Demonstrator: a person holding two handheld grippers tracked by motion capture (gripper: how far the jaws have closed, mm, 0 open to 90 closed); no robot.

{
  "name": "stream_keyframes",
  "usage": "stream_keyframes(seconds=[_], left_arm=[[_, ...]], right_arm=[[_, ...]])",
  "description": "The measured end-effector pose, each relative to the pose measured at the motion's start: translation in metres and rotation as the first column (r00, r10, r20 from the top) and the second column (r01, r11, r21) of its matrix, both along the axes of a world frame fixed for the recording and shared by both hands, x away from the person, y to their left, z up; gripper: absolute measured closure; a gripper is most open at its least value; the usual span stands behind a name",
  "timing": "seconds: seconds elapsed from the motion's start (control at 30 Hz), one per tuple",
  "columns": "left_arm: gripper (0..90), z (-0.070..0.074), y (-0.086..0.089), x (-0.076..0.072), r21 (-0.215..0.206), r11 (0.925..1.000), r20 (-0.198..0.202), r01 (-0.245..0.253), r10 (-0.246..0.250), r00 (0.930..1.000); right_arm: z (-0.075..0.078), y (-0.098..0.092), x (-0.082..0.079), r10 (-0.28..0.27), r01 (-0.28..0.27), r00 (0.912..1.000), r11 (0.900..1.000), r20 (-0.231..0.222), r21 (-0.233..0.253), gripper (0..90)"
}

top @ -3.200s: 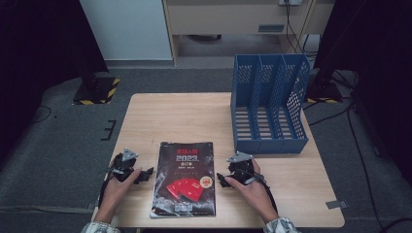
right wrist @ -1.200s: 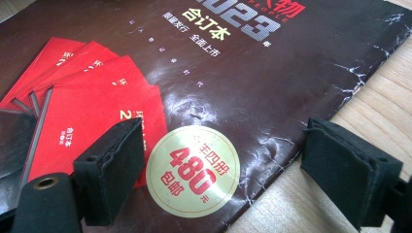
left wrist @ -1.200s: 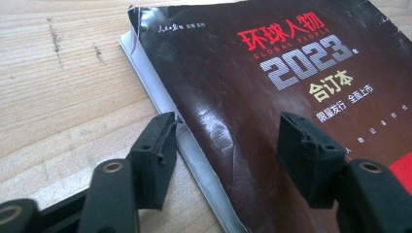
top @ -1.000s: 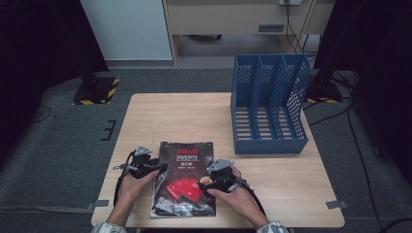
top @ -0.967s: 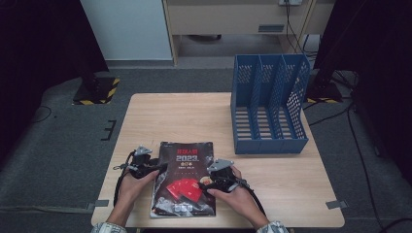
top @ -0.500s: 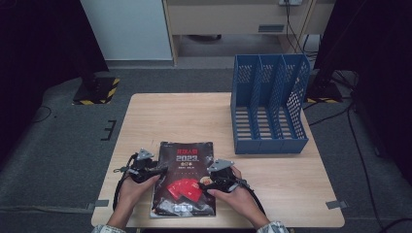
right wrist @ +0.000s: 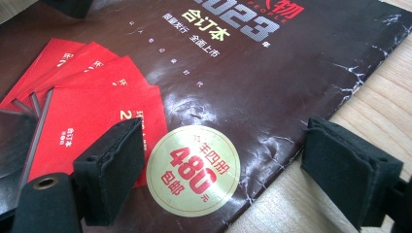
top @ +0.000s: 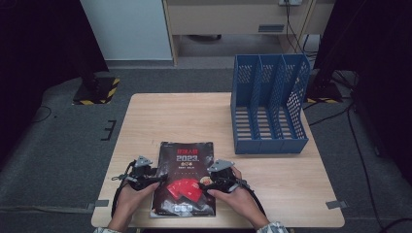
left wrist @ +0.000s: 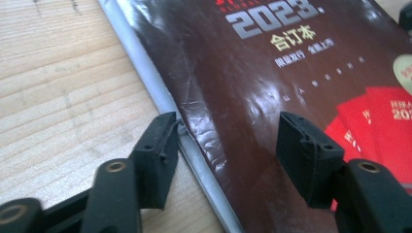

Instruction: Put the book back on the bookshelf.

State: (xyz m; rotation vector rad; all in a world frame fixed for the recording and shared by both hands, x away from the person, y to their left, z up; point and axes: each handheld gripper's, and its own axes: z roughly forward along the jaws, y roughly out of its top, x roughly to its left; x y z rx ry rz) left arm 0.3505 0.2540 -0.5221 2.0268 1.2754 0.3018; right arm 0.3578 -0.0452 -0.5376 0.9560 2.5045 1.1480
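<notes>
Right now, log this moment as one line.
left hand-held gripper: open, straddling magazine edge | right hand-held gripper: open, same

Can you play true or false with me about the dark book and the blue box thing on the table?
1. The glossy dark brown magazine with red cards on its cover lies flat on the light wooden table. True.
2. The magazine stands inside the blue plastic file rack. False: it lies on the table, apart from the rack, whose slots look empty.
3. The left tool is open, with its jaws on either side of the magazine's spine edge. True.
4. The right tool is shut tight on the cover. False: its jaws stand wide apart over the magazine's right edge.
5. A round gold sticker sits on the cover. True.
</notes>
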Motion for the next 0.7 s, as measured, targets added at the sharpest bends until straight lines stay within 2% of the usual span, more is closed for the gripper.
stream_keyframes(seconds=[0.1,0.5,0.53,0.7], left_arm=[[46.0,0.0,0.003,0.0,-0.022,0.9997,-0.002,-0.011,0.011,0.9999],[50.8,0.002,-0.001,-0.006,0.0,0.9999,0.003,-0.014,0.014,0.9999],[51.0,0.003,-0.004,-0.007,0.015,0.9998,0.011,-0.012,0.012,0.9999],[52.9,0.006,-0.008,-0.01,0.002,0.9999,0.027,0.012,-0.012,0.9996]], right_arm=[[0.0,0.0,0.0,0.001,-0.001,1.0,1.0,-0.001,0.0,15.7],[0.0,-0.002,0.0,0.011,-0.011,0.9999,1.0,0.001,-0.002,15.7],[0.0,-0.002,0.0,0.012,-0.012,0.9999,1.0,0.001,-0.001,15.7],[0.0,-0.003,0.0,0.013,-0.013,0.9999,1.0,0.005,0.002,15.7]])
